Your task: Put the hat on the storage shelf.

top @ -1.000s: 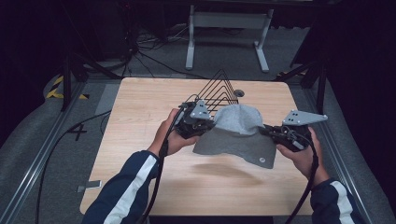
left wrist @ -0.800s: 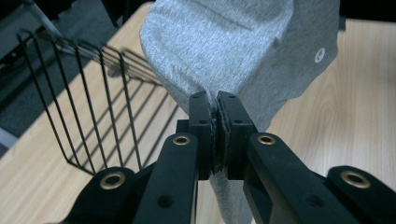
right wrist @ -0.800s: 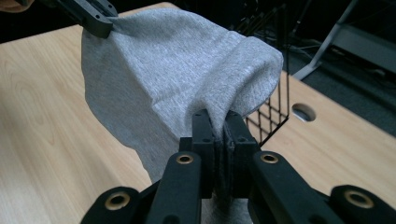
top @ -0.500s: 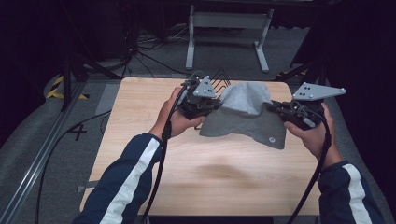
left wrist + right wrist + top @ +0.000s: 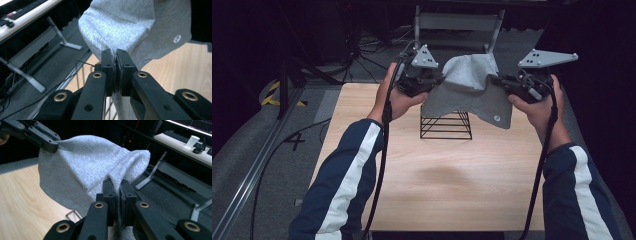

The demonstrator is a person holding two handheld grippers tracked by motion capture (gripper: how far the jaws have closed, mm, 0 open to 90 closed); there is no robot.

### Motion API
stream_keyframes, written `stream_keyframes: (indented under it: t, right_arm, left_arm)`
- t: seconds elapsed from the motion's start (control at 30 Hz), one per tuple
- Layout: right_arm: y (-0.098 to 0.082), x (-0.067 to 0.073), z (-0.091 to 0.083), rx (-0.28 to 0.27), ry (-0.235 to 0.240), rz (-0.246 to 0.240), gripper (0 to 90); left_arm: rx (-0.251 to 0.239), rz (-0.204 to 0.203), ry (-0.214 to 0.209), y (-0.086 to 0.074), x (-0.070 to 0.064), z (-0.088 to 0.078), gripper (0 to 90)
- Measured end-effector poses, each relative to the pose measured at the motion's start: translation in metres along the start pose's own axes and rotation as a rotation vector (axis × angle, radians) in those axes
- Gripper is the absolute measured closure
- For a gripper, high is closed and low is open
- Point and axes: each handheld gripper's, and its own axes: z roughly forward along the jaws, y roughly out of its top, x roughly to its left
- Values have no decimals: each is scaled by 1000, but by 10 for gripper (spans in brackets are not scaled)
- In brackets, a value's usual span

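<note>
Gripping the grey cloth (image 5: 130, 27) at one edge, left claw (image 5: 114, 53) clenched on a pinch of fabric; right claw (image 5: 117, 183) likewise clamped on the opposite edge, jaws pressed together with cloth between them. Held up in the air between both claws (image 5: 432, 82) (image 5: 507, 85), cloth (image 5: 467, 85) hanging well above the worktop (image 5: 432, 180), spread but with a hump in the middle and one corner with a small round logo drooping at the right. Standing just below and behind the cloth, a black wire rack (image 5: 446, 125) on the worktop, not touched by the fabric as far as can be told.

Judged as about halfway: lifting done, draping or laying the cloth not yet done, release of both claws left.

Compared with a second ago: cloth raised from resting over the rack, both hands moved up and farther forward, rack now uncovered.
</note>
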Motion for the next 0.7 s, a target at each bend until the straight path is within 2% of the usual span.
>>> stream_keyframes:
  t: [0.17, 0.33, 0.43, 0.5, 0.53, 0.57, 0.63, 0.7]
  right_arm:
    - [15, -8, 16, 0, -10, -6, 854]
    - [22, -14, 32, 6, -30, -18, 854]
    - [24, -16, 40, -6, -53, -38, 854]
    - [24, -19, 46, -11, -58, -32, 854]
    - [24, -20, 49, -7, -55, -33, 854]
    - [23, -21, 52, 0, -59, -35, 854]
    - [21, -24, 59, 12, -54, -27, 854]
    - [18, -26, 64, 19, -49, -20, 854]
  left_arm:
    - [2, -21, 41, 3, 17, 0, 855]
    - [13, -38, 73, 1, 31, 6, 855]
    - [23, -63, 79, -2, 35, 12, 855]
    - [27, -65, 78, -4, 39, 17, 855]
    - [30, -66, 90, -5, 39, 20, 855]
    - [37, -75, 86, -6, 41, 22, 855]
    - [57, -67, 86, -7, 42, 28, 855]
    - [53, -79, 79, -9, 43, 31, 855]
